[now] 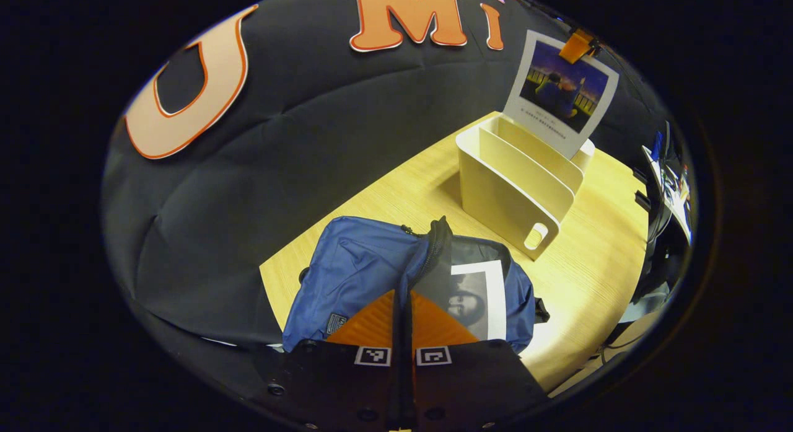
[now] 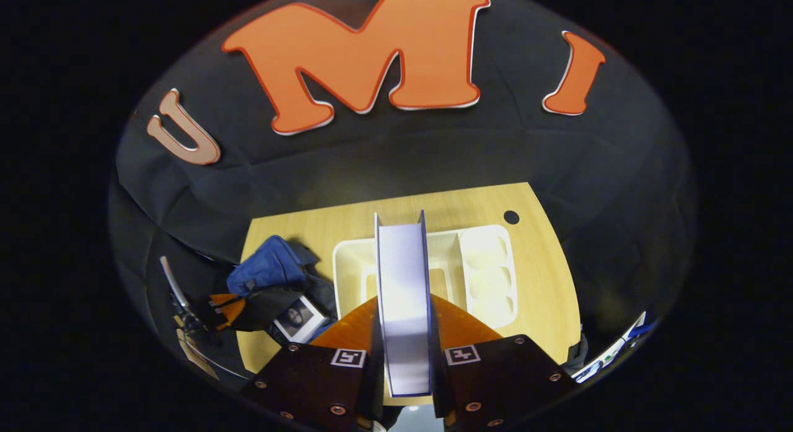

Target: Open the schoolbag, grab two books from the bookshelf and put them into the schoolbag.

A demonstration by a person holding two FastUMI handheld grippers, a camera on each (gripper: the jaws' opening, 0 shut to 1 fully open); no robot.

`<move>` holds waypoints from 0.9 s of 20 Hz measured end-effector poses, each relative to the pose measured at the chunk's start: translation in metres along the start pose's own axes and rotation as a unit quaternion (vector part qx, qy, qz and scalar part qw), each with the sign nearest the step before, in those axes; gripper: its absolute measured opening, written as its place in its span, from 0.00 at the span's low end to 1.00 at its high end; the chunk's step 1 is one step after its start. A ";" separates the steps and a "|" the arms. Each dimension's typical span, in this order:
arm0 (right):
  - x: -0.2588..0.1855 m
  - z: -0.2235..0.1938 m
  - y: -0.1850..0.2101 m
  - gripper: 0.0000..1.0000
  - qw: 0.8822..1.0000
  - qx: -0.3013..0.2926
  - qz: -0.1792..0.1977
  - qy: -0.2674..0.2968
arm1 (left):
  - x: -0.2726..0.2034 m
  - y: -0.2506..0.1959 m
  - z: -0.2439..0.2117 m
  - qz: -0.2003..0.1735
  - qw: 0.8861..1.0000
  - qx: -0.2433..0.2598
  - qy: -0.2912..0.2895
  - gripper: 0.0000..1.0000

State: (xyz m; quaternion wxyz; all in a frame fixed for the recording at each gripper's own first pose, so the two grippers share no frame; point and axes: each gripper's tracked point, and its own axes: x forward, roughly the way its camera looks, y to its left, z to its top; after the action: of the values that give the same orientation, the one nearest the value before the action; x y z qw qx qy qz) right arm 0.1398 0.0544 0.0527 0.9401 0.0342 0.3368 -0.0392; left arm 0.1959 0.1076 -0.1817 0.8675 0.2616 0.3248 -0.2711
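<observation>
The blue schoolbag lies unzipped on the wooden table. A book with a black-and-white portrait cover lies inside it. My left gripper is shut on the bag's zipper rim and holds the opening up. The white bookshelf stands to the right of the bag. Above the shelf hangs a second book with a night-scene cover. In the right gripper view that book appears page-edge on, and my right gripper is shut on it over the bookshelf. The schoolbag lies at the left.
A small round hole sits in the table's far right corner, behind the shelf. The black cloth wall runs close behind the table. Cables and clutter lie beyond the table's right edge.
</observation>
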 end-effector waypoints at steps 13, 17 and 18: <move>-0.004 -0.133 0.102 0.30 0.964 0.157 0.215 0.019 | -0.011 0.002 0.002 0.023 1.000 -0.001 -0.017 0.01; 0.031 -0.174 0.122 0.30 0.943 0.220 0.247 0.031 | -0.016 -0.003 0.007 0.023 0.999 0.019 -0.018 0.01; 0.038 -0.183 0.123 0.30 0.938 0.239 0.249 0.035 | -0.017 -0.005 0.008 0.023 0.999 0.026 -0.018 0.01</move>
State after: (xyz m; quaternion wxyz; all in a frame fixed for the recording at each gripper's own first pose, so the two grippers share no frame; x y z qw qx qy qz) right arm 0.0653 0.1917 -0.1082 0.8714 0.3418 0.3313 0.1184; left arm 0.1854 0.1044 -0.1660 0.8722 0.2862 0.2960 -0.2640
